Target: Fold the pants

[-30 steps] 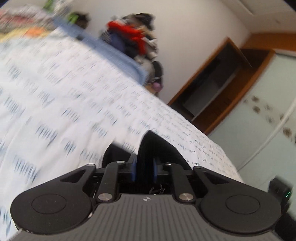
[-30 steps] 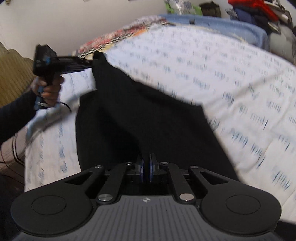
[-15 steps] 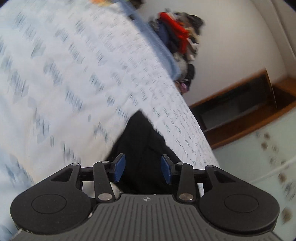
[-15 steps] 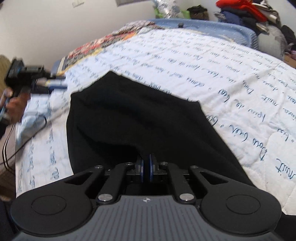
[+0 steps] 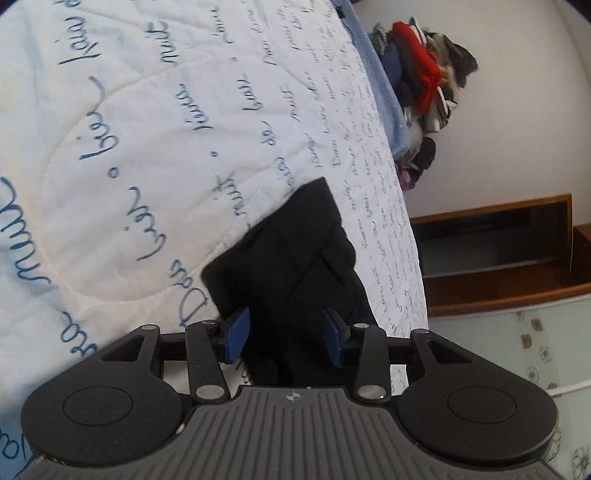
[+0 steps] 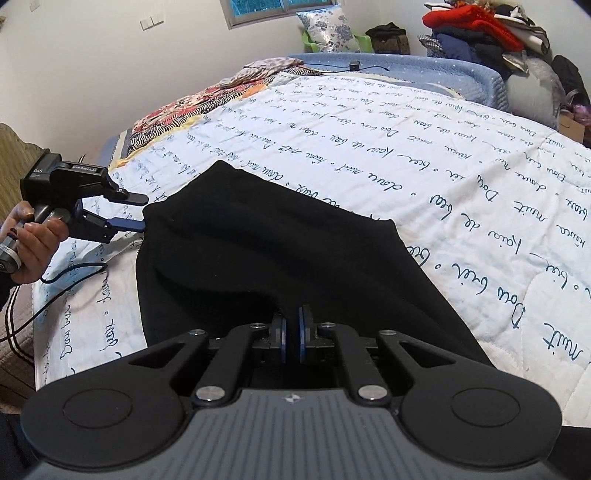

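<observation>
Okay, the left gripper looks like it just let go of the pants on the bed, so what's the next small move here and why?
Probably release the right gripper too. Its pads are shut on the near edge of the black pants, while the left gripper has its jaws opening, pads clear of the cloth between them, and that corner already lies on the quilt.

pants (image 6: pixel 280 258): 1, black, ahead of the right tool | tools: 2 – left tool (image 6: pixel 138 212), right tool (image 6: pixel 291 332) | hand (image 6: pixel 31 243): 1, on the left tool's grip | bed (image 6: pixel 424 166): 1, under both tools | clothes heap (image 6: pixel 480 33): 1, far beyond the right tool | floral pillow (image 6: pixel 328 27): 1 | window (image 6: pixel 273 9): 1
</observation>
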`<control>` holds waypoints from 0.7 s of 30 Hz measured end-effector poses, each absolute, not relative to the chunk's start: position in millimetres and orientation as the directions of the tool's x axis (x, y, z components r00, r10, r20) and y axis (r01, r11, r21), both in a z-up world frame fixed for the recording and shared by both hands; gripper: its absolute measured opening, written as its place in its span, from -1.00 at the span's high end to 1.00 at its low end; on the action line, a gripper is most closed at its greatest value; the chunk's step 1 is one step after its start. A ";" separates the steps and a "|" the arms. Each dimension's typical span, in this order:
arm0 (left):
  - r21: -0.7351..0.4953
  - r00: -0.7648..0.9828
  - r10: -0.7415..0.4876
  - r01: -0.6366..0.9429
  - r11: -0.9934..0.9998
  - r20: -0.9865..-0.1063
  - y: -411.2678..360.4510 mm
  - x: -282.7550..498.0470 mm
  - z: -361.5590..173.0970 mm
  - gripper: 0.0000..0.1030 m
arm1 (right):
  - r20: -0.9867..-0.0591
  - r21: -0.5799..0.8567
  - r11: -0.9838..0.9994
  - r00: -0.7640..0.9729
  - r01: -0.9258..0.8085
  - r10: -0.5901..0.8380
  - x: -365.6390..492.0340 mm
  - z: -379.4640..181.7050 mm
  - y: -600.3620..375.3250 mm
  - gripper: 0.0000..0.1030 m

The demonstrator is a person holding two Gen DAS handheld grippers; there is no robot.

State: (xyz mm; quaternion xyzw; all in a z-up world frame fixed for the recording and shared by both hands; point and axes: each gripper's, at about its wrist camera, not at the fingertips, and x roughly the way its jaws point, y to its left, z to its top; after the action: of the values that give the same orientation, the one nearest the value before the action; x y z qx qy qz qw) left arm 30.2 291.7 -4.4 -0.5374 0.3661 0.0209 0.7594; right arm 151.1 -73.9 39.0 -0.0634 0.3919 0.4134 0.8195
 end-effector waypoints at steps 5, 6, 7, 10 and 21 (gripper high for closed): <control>-0.775 0.715 -0.336 -0.461 0.432 -0.613 289.5 41.9 -12.8 0.01 | -0.694 0.219 0.652 0.353 -0.726 0.627 152.5 37.9 -73.6 0.89; -0.771 0.712 -0.333 -0.465 0.435 -0.618 288.3 44.1 -13.1 0.01 | -0.694 0.216 0.653 0.357 -0.725 0.625 152.7 37.9 -73.2 0.89; -0.761 0.710 -0.326 -0.460 0.457 -0.625 286.1 47.1 -10.9 0.00 | -0.693 0.213 0.656 0.362 -0.724 0.623 152.5 38.2 -72.9 0.89; -0.670 0.679 -0.252 -0.463 0.581 -0.689 274.6 55.1 3.2 0.76 | -0.688 0.203 0.664 0.378 -0.720 0.620 152.0 38.9 -71.7 0.89; -0.590 0.696 -0.241 -0.316 0.743 -0.676 266.6 44.0 45.4 0.86 | -0.722 0.013 0.595 0.404 -0.804 0.562 91.0 65.2 -67.6 0.89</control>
State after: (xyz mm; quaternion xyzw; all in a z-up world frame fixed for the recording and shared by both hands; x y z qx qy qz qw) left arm 44.0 266.6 45.4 -0.3577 0.3890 0.0220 0.8487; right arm 91.0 -67.6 65.2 -0.1713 0.3533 0.4164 0.8200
